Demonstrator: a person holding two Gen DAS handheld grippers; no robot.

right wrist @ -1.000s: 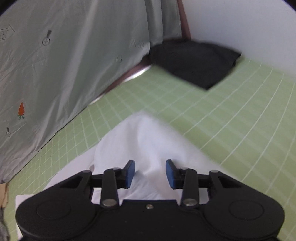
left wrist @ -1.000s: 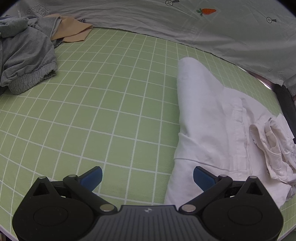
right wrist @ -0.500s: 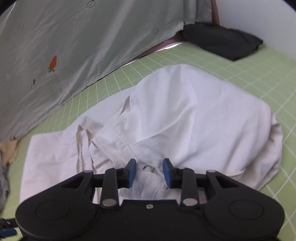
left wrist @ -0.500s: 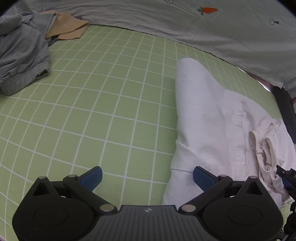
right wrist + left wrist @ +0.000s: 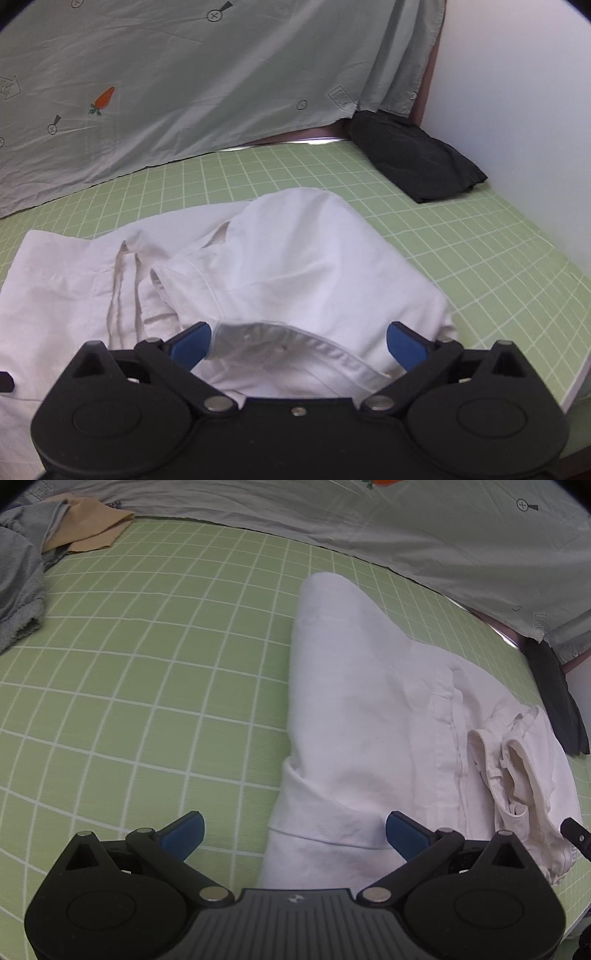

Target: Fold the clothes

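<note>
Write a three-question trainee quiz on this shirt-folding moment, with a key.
1. True or false: the right gripper is shut on the white shirt.
2. Which garment lies in the far right corner of the green grid mat? A) grey sweatshirt B) black garment C) tan cloth
3. Fill in: the printed vegetable on the grey sheet is a ____.

Key: 1 false, its fingers stand wide open around the collar; 2 B, the black garment; 3 carrot.
</note>
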